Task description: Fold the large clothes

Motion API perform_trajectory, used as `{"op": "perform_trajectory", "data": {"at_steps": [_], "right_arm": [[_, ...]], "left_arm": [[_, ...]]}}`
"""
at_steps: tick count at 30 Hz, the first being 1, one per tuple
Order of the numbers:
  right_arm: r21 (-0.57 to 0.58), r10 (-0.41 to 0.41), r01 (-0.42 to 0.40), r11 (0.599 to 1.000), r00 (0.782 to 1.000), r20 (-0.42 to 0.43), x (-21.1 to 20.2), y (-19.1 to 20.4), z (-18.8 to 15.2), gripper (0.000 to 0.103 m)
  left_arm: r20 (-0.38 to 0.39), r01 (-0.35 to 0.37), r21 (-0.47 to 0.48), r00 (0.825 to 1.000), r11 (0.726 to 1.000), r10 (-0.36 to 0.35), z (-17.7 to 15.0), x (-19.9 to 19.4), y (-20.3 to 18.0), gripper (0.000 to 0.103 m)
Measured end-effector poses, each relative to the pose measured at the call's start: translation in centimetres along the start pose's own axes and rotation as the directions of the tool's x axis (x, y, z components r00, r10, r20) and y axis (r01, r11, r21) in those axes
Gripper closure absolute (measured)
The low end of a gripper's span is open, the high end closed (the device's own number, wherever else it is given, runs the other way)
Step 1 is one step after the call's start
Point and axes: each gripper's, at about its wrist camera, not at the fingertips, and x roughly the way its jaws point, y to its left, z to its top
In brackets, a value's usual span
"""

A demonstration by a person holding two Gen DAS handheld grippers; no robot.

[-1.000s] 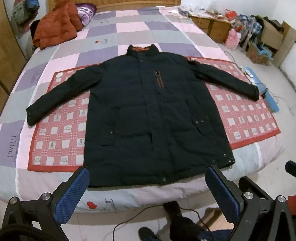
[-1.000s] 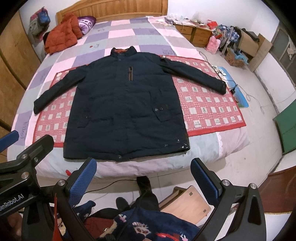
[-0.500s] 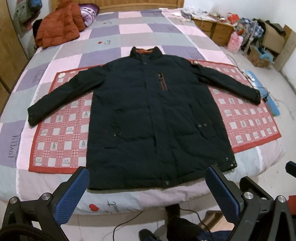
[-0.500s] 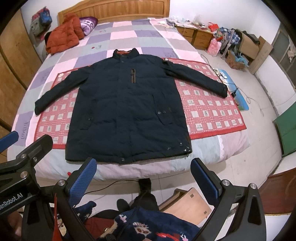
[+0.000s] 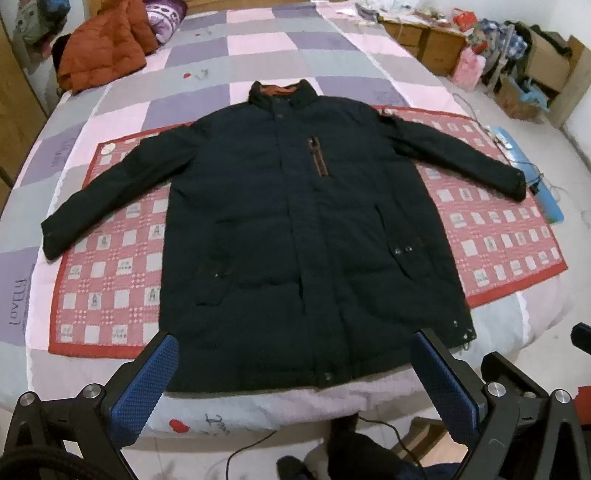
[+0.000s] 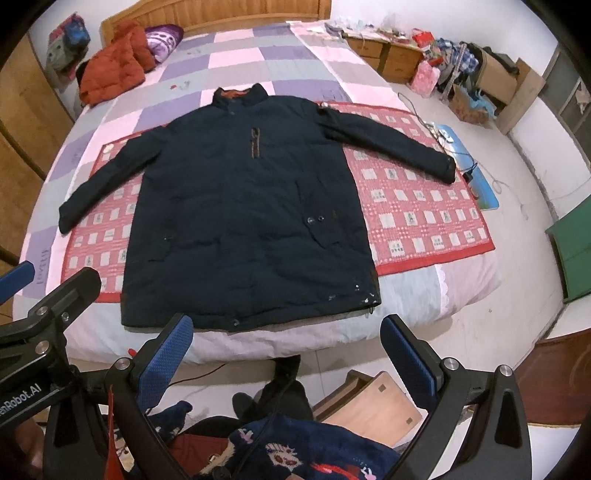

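Both cameras closer to bed (image 5: 258,51) than before.
Navy coat (image 5: 295,236) flat, frame centre; left gripper (image 5: 295,384) and right gripper (image 6: 291,365) wide open, empty.

A bed (image 5: 258,48) is covered by a quilt of pink, purple and grey squares. A red checked mat (image 5: 498,236) is spread across it, and a dark jacket (image 5: 295,240) is laid flat on the mat, sleeves out. An orange coat (image 5: 103,55) and a purple pillow (image 5: 162,14) are seen near the headboard.
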Motion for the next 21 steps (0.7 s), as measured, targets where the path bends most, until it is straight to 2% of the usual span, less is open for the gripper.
{"op": "perform_trajectory", "data": {"at_steps": [14,21], "right_arm": [[-0.019,0.043,-0.045,0.999,0.995,-0.086,6.9,-4.8,8.6,0.000],[-0.022,0.082,-0.086,0.996,0.987,-0.139,11.4,-6.3,12.5,0.000]], "left_arm": [[-0.083,-0.043,-0.031,0.996,0.999,0.040,7.1,6.9,-4.0,0.000],[-0.127,-0.087,-0.073,0.989,0.994,0.077,9.5,10.4,-4.3,0.000]]}}
